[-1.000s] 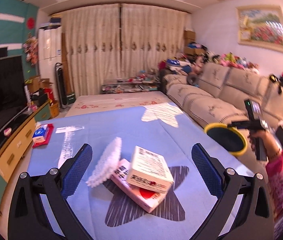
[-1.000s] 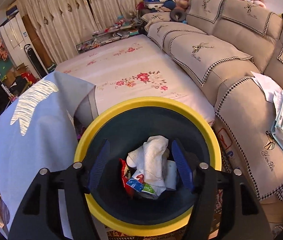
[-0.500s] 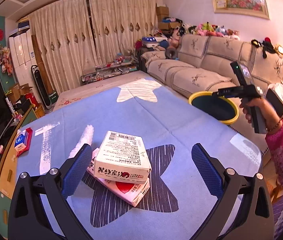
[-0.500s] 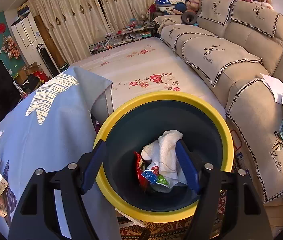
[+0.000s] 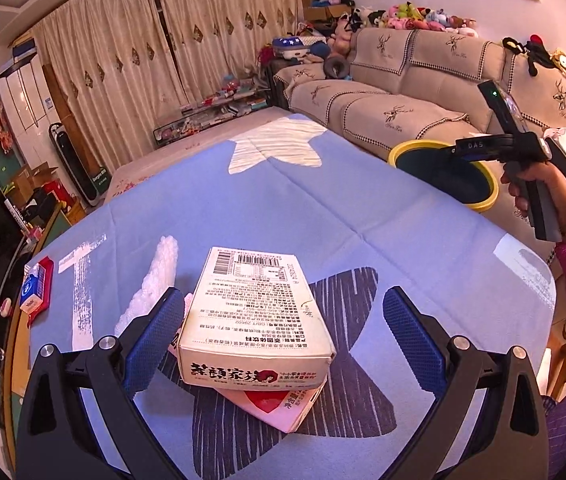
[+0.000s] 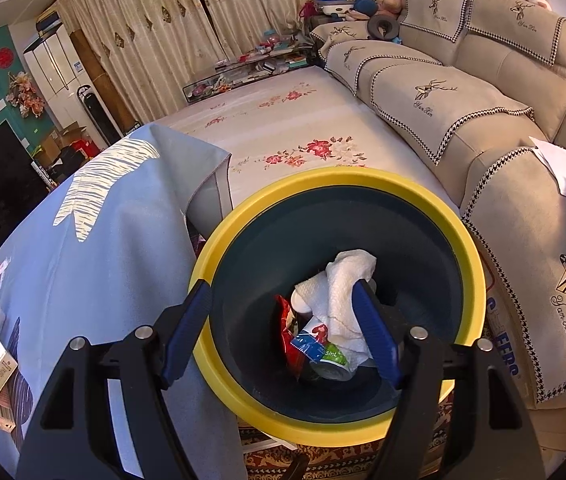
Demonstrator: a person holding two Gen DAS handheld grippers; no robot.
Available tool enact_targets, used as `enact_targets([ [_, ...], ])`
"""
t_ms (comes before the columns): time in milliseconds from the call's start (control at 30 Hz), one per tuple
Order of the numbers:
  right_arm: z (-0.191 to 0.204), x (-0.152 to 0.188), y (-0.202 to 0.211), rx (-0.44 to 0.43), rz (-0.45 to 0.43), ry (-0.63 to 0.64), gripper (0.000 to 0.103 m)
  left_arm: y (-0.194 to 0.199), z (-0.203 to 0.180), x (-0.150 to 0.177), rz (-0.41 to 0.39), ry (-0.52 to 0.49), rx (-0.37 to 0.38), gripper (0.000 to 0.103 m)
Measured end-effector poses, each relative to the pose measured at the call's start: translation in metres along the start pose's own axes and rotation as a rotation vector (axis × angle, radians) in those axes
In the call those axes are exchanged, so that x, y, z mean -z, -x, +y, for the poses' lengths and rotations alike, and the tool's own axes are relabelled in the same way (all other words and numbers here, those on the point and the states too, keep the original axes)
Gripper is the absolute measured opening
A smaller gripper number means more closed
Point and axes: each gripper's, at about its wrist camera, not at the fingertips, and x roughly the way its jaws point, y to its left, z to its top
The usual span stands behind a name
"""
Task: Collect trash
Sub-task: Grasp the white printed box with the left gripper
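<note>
Blue-clothed surface (image 5: 323, 208): left hand-held gripper (image 5: 283, 328) spread around cream carton (image 5: 255, 308); right hand-held gripper (image 6: 279, 332) spread, empty, over bin (image 6: 471, 248). Risk: squeeze drags pink box (image 5: 283, 404) beneath.

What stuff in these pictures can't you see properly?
- Pink carton, left wrist view: mostly hidden under the cream box lying on it.
- White foam piece, left wrist view: its near end sits behind the left hand-held gripper.
- Trash in the bin, right wrist view: the white paper towel covers part of the pile; the bottle label is too small to read.
- Cream box, right wrist view: cut off by the left edge.
</note>
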Motion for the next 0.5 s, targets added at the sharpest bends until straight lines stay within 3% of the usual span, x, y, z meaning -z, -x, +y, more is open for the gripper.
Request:
enact_targets([
  [167, -0.001, 0.002, -0.004, -0.006, 0.012, -0.003, 0.069, -0.011, 0.001, 0.001, 0.026, 0.006, 0.013, 0.098],
  [367, -0.003, 0.006, -0.009, -0.009, 0.025, -0.005, 0.070, -0.028, -0.001, 0.000, 0.072, 0.009, -0.033, 0.097],
  [500, -0.003, 0.008, -0.011, -0.011, 0.031, -0.006, 0.070, -0.037, 0.003, -0.001, 0.098, 0.036, -0.056, 0.081],
])
